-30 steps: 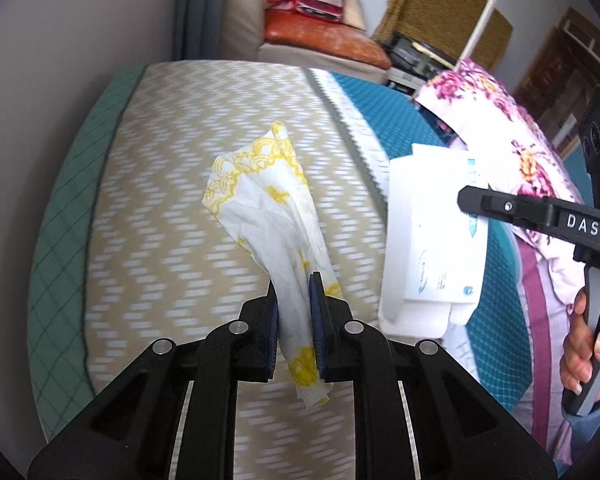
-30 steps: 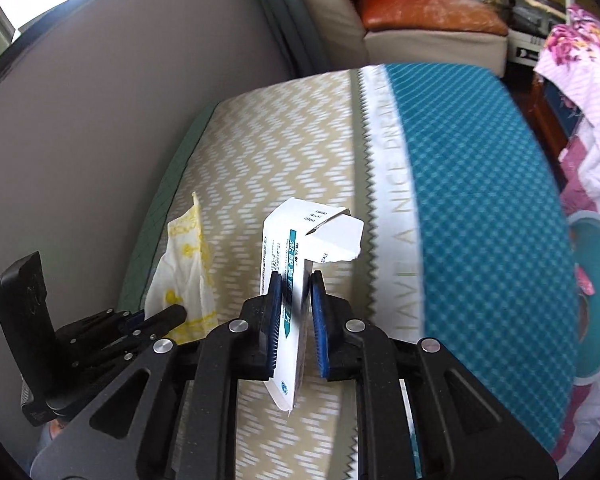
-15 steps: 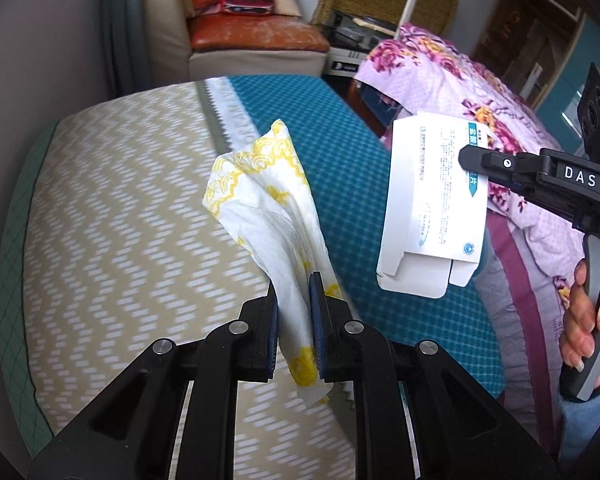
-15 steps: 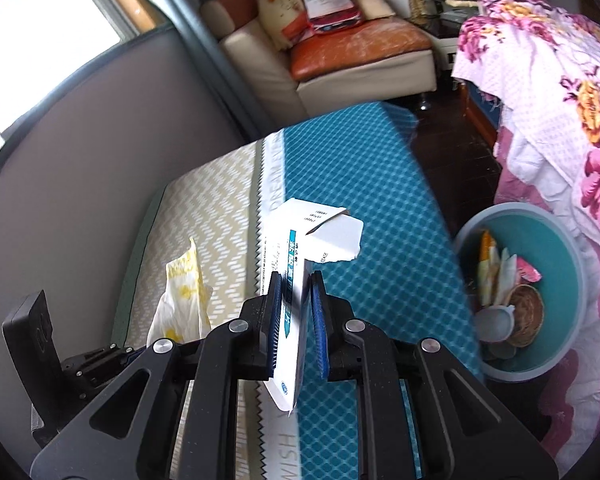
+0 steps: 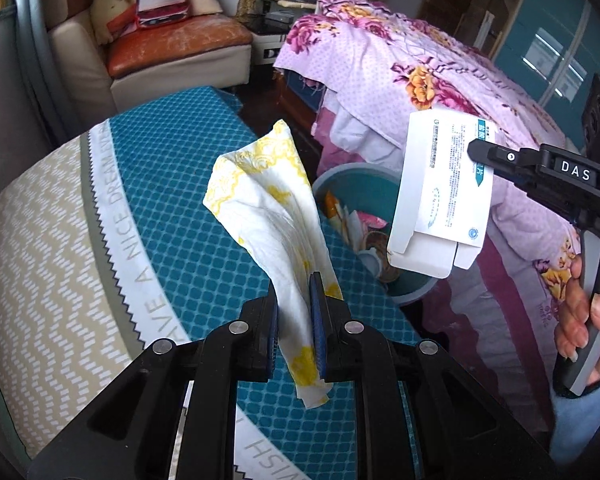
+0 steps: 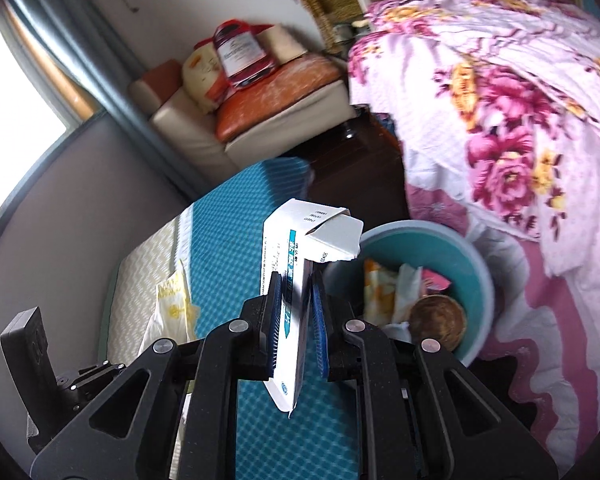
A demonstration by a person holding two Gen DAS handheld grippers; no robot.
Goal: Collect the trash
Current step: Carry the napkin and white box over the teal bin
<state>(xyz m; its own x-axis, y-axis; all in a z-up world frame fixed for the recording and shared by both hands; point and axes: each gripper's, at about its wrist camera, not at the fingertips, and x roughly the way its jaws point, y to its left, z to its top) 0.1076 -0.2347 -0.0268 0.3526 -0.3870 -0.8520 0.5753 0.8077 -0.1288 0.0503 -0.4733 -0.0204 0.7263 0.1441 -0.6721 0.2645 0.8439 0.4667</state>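
Yellow-printed tissue [image 5: 274, 216] stands clamped in my left gripper [image 5: 294, 328] above the teal mat [image 5: 188, 184]; the teal bin [image 5: 356, 184] has come into view beyond.

My right gripper [image 6: 294, 320], swung right toward that bin [image 6: 476, 264], pinches the white carton [image 6: 296, 272] upright, flap open.

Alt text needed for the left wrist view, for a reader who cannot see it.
Left tongs grip a crumpled white-and-yellow tissue above a teal-and-beige bedspread. To the right, the right tongs hold a flattened white carton over a teal bin with trash inside, beside a floral quilt.
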